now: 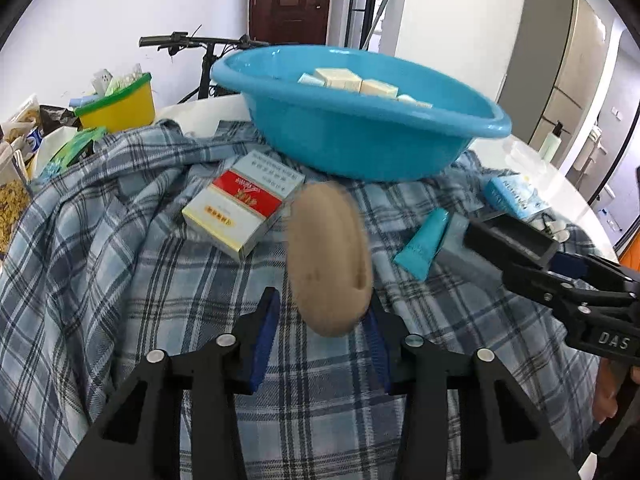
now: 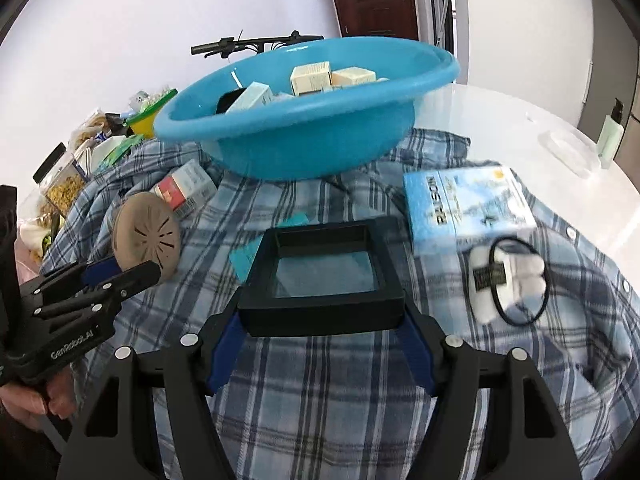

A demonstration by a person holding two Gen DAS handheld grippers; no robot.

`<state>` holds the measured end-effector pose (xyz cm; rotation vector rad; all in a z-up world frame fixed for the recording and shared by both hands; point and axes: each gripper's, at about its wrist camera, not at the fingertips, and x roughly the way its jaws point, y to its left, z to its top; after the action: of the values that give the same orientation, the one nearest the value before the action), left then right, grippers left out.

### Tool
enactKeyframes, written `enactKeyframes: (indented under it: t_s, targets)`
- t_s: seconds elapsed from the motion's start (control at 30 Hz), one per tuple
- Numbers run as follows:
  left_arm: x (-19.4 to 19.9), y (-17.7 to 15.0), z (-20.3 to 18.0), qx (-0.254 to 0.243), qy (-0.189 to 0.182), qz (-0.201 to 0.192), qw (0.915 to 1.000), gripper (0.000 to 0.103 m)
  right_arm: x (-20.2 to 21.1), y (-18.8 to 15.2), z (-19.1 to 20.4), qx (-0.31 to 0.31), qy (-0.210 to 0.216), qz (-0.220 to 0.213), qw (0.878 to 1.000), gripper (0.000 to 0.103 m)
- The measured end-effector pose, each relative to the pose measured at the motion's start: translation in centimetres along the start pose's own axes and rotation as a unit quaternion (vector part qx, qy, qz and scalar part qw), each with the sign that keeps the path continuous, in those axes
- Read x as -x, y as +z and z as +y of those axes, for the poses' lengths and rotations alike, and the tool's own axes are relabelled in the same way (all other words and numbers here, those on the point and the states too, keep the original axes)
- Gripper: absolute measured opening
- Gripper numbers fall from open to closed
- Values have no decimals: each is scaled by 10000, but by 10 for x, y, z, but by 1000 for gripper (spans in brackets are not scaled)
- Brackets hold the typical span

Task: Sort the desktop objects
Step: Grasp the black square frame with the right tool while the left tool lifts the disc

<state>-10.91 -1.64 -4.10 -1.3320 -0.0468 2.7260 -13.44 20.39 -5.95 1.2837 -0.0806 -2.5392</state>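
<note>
- Blue pads of my left gripper (image 1: 320, 320) sit closest to the lens, clamped on a tan round disc (image 1: 329, 260) held on edge; the right-wrist view shows its slotted face.
- Right gripper (image 2: 324, 320) is level and low over the plaid cloth (image 2: 320, 400), its fingers pinching a black square frame box (image 2: 326, 272) by the near edge (clear window in the middle).
- Both tools point toward the blue basin (image 1: 360, 132), which rests on the cloth and holds cream boxes (image 1: 340, 78).
- Red-and-white carton (image 1: 244, 208) lies flat just left of the disc; a teal tube (image 1: 422, 240) lies to its right.
- Light-blue box (image 2: 464, 204) and a black hair tie (image 2: 520, 280) on white pads lie right of the frame box.
- Basin floor is hidden by its wall; carton print is too blurred to read.
</note>
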Motion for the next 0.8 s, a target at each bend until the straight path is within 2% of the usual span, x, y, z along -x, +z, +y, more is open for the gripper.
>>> enactKeyframes:
  t_s: [0.03,0.1,0.37,0.47,0.63,0.8]
  targets:
    - [-2,-1,1,27,101,25,9999,58,0,-1,-1,-17,-11,-7,10000,68]
    - [-2,-2,4,23,216,1,9998,73,1,-1,-1,-37,15,-33,10000,68]
    - [-2,2,2,-82,129,-246,9996,74,1,-4,-1,-12,65,-31,10000,68]
    - [-5,9,-8,-317,87,-248,9991,74,2,-3,-2,-28,87,-30,10000,68]
    - [-5,10,-23,-873,314,-381,9950,74,3,-3,-7,-83,132,-28,9999,68]
    - [-11,13,-30,-965,179,-333,9946,74,2,-3,-8,-88,175,-31,9998,68]
